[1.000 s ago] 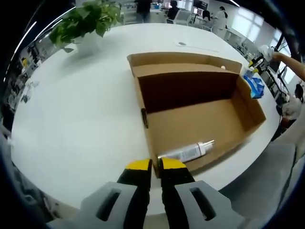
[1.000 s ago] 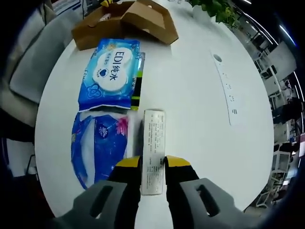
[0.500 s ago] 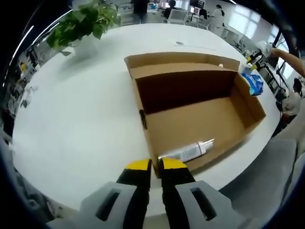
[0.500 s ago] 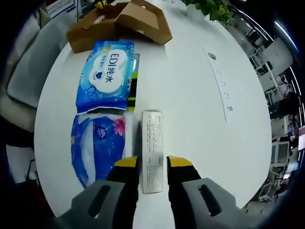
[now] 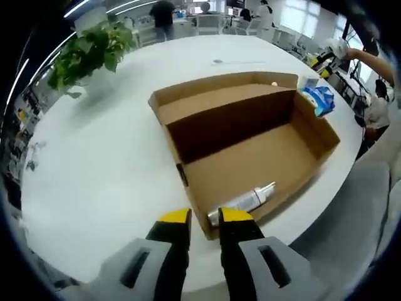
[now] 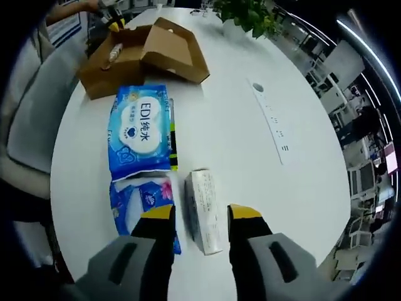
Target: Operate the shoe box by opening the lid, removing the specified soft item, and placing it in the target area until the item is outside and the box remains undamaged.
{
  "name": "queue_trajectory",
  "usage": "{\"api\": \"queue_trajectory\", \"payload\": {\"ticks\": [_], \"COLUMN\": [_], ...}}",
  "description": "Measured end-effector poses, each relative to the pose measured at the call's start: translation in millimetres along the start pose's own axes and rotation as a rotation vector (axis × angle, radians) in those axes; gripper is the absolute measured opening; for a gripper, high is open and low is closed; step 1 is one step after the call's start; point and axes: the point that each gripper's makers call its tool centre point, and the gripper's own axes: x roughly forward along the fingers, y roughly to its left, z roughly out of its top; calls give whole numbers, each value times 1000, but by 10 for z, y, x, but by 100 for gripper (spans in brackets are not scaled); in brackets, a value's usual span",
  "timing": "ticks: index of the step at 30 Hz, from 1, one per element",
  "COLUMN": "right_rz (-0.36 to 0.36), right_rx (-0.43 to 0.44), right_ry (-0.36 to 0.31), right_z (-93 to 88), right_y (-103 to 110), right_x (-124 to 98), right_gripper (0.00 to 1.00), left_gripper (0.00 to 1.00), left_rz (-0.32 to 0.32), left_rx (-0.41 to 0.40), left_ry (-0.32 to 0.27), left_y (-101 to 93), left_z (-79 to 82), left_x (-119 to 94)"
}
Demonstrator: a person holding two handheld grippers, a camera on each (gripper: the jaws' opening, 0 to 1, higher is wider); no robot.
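Shoe box [image 5: 250,147] lies open on the white surface [image 5: 106,157], lid folded back, with a white tube [image 5: 244,200] against its near wall. My left gripper [image 5: 204,221] straddles that wall, jaws spread. Beyond the box's far end I see the blue wet-wipes pack [image 6: 141,132], tissue pack [image 6: 135,204] and white carton [image 6: 203,210]; my right gripper [image 6: 200,216] spans the carton, jaws spread.

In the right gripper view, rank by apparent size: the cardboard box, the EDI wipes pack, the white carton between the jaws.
1. EDI wipes pack and cardboard box: they look about alike; the box lies farther off, so I won't rank them.
2. White carton: the smallest, despite lying nearest, on the table between the open jaws.
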Motion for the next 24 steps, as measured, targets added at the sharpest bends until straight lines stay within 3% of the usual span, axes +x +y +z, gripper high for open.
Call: {"api": "queue_trajectory", "payload": {"ticks": [6,14,21,24], "right_rz": [-33,-79,-115,-123], "right_rx": [86,170,278,325], "right_ry": [-69,-148,-241,-281], "right_z": [157,363,544,608], "right_y": [146,369,591,671], "right_x": [-158,-369,-577,-653], "right_gripper": [41,50,59,63], "left_gripper": [20,25,30,31], "left_rz": [-59,-193,-306,-345], "left_rx": [105,318,460,486], "left_ry": [-1,74,127,142], "left_y": [-77,-242,-373,-408], "left_z": [96,100,143,169], "left_x": [-30,56,147,187]}}
